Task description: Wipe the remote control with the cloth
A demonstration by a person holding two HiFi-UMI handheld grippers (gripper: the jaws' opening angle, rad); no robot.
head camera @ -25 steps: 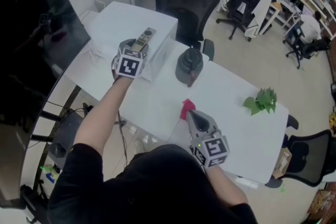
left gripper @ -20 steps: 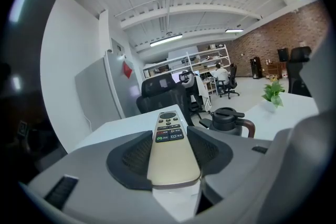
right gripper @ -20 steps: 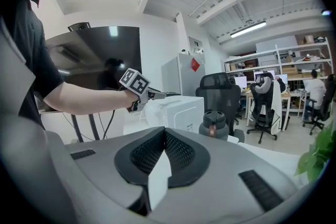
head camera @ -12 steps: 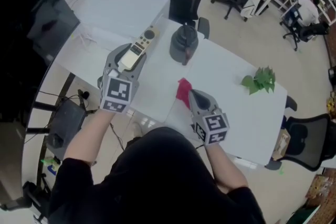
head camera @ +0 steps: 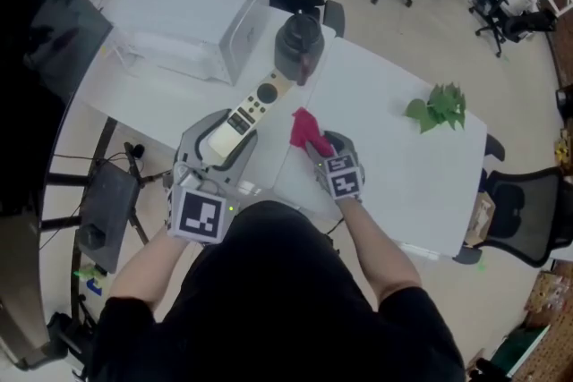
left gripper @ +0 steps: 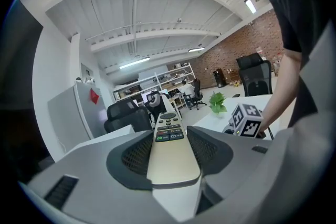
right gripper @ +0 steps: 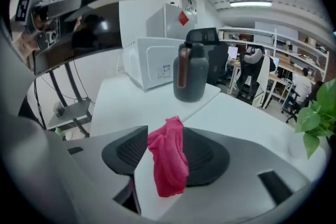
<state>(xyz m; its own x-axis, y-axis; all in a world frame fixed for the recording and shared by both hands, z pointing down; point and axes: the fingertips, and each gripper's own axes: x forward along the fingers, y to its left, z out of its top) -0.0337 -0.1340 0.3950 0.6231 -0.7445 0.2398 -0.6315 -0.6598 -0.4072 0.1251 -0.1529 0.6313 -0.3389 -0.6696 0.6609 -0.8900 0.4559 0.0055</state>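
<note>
Over the near edge of the white table (head camera: 385,165), at about 11 o'clock from your body, your left gripper (head camera: 222,143) is clenched on the remote control (head camera: 243,114). In the left gripper view, the plain back half of the remote lies lengthwise between the two pads (left gripper: 137,155) and touches both. Its button end sticks out past the jaw tips. In the head view that button end points toward 1 o'clock, at the dark jug (head camera: 297,49). You cannot tell from these views whether the remote rests on the table or is lifted off it.

Your right gripper (head camera: 324,148) sits at about 1 o'clock from your body, just beside the left one. Its jaws are opening, with the red cloth (head camera: 304,130) bunched between them. In the right gripper view the cloth stands upright in the gap. Its top pokes above the pads (right gripper: 128,152) and its lower end hangs toward you. In the head view the cloth rises from the jaw tips toward 11 o'clock.

The cloth is at 3 o'clock from the remote, near it but apart. A white box (head camera: 192,9) stands at 11 o'clock from the jug. A green plant (head camera: 437,107) lies at 2 o'clock from the right gripper, well apart from it.
</note>
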